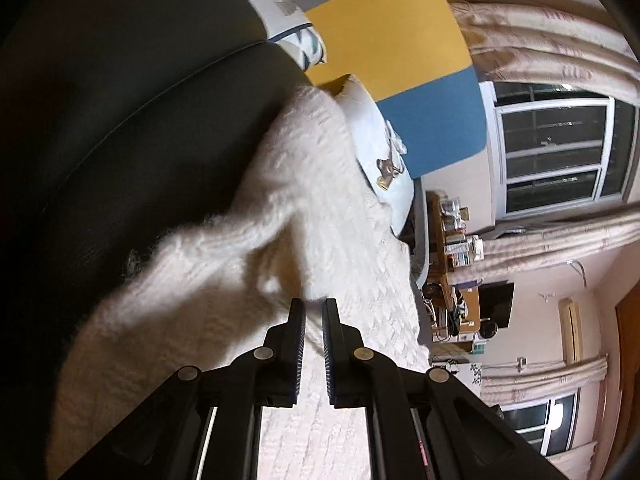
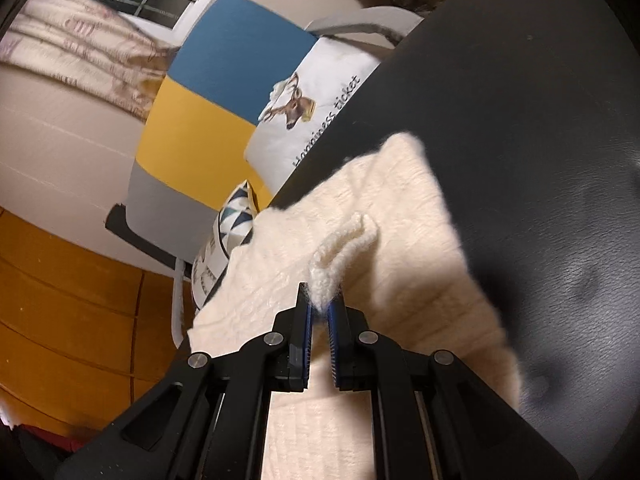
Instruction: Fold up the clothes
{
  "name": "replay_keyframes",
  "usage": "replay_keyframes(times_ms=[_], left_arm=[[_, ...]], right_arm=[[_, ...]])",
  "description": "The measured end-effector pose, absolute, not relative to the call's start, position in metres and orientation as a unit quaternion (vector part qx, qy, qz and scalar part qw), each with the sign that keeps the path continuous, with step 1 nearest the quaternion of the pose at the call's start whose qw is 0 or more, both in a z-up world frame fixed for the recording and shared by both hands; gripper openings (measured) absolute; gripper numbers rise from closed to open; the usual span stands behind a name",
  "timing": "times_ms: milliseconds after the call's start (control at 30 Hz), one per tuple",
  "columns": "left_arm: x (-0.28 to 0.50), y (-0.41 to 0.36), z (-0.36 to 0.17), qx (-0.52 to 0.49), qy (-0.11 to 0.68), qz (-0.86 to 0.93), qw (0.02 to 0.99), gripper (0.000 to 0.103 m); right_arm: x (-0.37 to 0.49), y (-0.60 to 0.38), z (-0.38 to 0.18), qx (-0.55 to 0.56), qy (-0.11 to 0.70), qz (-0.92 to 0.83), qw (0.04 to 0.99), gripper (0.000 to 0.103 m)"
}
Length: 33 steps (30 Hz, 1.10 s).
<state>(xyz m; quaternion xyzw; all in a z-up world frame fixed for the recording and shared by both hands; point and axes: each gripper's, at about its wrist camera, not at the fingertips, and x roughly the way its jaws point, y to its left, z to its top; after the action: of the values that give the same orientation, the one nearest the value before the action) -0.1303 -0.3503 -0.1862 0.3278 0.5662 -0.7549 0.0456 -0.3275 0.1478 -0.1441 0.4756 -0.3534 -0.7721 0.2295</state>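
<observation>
A cream knitted sweater (image 1: pixel 304 168) lies spread over a black leather-like surface (image 1: pixel 140 120). In the left wrist view my left gripper (image 1: pixel 313 306) has its jaws nearly together at the sweater's edge, with a thin layer of knit pinched between the tips. A raised ridge of the sweater runs from there to the left. In the right wrist view the same sweater (image 2: pixel 392 216) lies on the black surface (image 2: pixel 520 120). My right gripper (image 2: pixel 320 300) is shut on a fuzzy fold of it that stands up just beyond the tips.
A white pillow with a deer print (image 2: pixel 320 100) and a triangle-patterned cushion (image 2: pixel 236 216) lean beside the black surface. Behind them is a blue, yellow and grey padded panel (image 2: pixel 208 120). A cluttered wooden desk (image 1: pixel 456 240), windows (image 1: pixel 560 152) and curtains (image 1: pixel 540 40) stand further off.
</observation>
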Motion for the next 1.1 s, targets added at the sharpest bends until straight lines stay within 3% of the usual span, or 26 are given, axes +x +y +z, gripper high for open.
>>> replay_keyframes(times_ms=[267, 467, 567, 633, 867, 1100], left_arm=[[-0.116, -0.353, -0.197, 0.339, 0.573, -0.744, 0.057, 0.006], [-0.099, -0.363, -0.201, 0.328, 0.625, -0.707, 0.036, 0.014], [-0.074, -0.379, -0.204, 0.297, 0.67, -0.679, 0.043, 0.018], [-0.057, -0.389, -0.205, 0.274, 0.692, -0.666, 0.055, 0.018], [-0.042, -0.389, -0.204, 0.232, 0.731, -0.638, 0.072, 0.019], [-0.06, -0.391, -0.204, 0.194, 0.762, -0.613, 0.082, 0.02]], right_arm=[[-0.316, 0.16, -0.166, 0.48, -0.372, -0.765, 0.217, 0.008], [-0.314, 0.168, -0.189, 0.496, -0.394, -0.742, 0.219, 0.009], [-0.308, 0.177, -0.178, 0.483, -0.398, -0.749, 0.218, 0.022], [-0.301, 0.183, -0.161, 0.465, -0.382, -0.771, 0.208, 0.045], [-0.29, 0.112, -0.109, 0.446, -0.289, -0.796, 0.291, 0.048], [-0.286, -0.003, -0.126, 0.502, -0.2, -0.767, 0.346, 0.048]])
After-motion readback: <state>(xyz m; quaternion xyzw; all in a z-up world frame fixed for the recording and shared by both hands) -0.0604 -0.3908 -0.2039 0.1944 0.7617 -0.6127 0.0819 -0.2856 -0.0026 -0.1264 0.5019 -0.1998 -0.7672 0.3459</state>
